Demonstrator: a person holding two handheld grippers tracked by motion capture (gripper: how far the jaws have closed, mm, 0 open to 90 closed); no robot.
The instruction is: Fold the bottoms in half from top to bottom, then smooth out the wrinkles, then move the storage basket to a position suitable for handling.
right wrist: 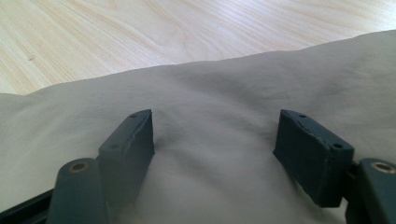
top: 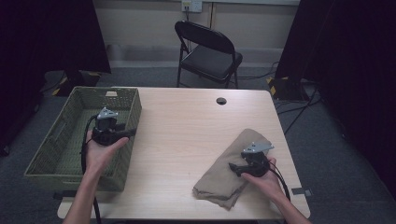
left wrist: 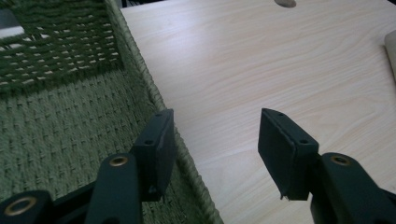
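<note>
Two grippers are in use over a light wooden table (top: 187, 140). High view: the left gripper (top: 132, 132) is held in the person's left hand (top: 100, 151) above the right-hand wall of a green woven basket (top: 44, 149), which stands at the table's left edge; its jaws point toward the table's middle. The right gripper (top: 232, 168) is held in the right hand (top: 264, 179) and rests over a folded beige cloth (top: 224, 179), which lies on the near right part of the table, well apart from the basket. A black folding chair (top: 208, 51) stands beyond the far edge, and a round cable hole (top: 221, 101) sits near that edge. Left gripper view: the left gripper (left wrist: 215, 140) has its jaws standing apart with nothing between them; one jaw hangs over the basket (left wrist: 60, 121) just inside its rim, the other over bare table (left wrist: 261, 60). A corner of the cloth (left wrist: 391, 51) shows at the right edge. Right gripper view: the right gripper (right wrist: 214, 140) has its jaws spread wide over the cloth (right wrist: 215, 93), both tips low against the fabric, a soft ridge of it rising between them; the pads are not pressing on it. Bare table (right wrist: 140, 28) lies beyond the cloth's far edge.
</note>
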